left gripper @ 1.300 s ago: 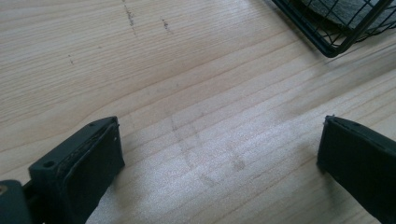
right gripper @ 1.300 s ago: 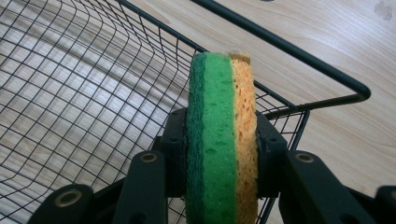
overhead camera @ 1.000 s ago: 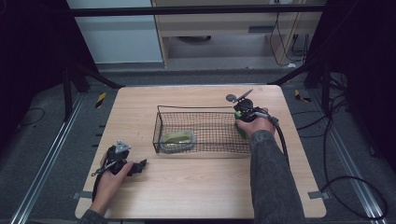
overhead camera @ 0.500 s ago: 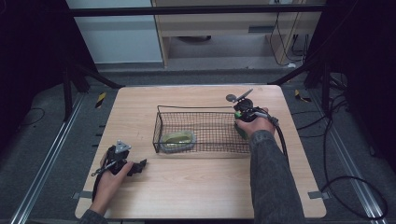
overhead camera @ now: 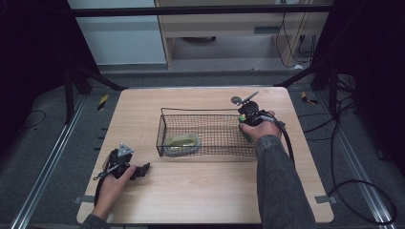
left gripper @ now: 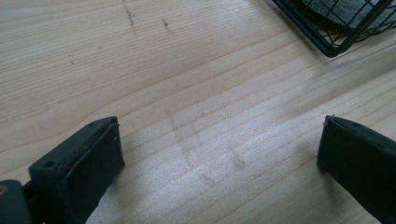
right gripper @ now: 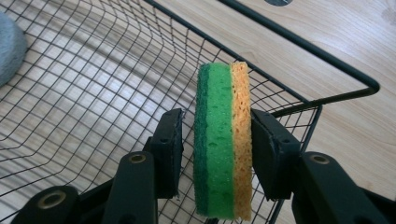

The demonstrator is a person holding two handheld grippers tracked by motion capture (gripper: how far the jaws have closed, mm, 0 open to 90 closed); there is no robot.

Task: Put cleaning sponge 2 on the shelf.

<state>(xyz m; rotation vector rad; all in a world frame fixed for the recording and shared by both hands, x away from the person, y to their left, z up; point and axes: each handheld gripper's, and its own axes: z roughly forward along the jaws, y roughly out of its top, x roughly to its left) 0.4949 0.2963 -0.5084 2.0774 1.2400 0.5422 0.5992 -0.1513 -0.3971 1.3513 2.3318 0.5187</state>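
Gripping a green and yellow sponge [right gripper: 223,140] on edge between its jaws, my right gripper [overhead camera: 248,114] sits at the right end of the wire basket [overhead camera: 205,113], the sponge inside that end. A green dish [overhead camera: 181,142] lies in the basket's left end. My left gripper [overhead camera: 138,170] rests near the table's [overhead camera: 200,191] front left corner, jaws spread wide over bare wood.

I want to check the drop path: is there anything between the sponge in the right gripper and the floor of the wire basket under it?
Nothing visible. The right gripper holds the sponge inside the basket corner, over bare mesh. The grey-green item lies at the basket's far end.
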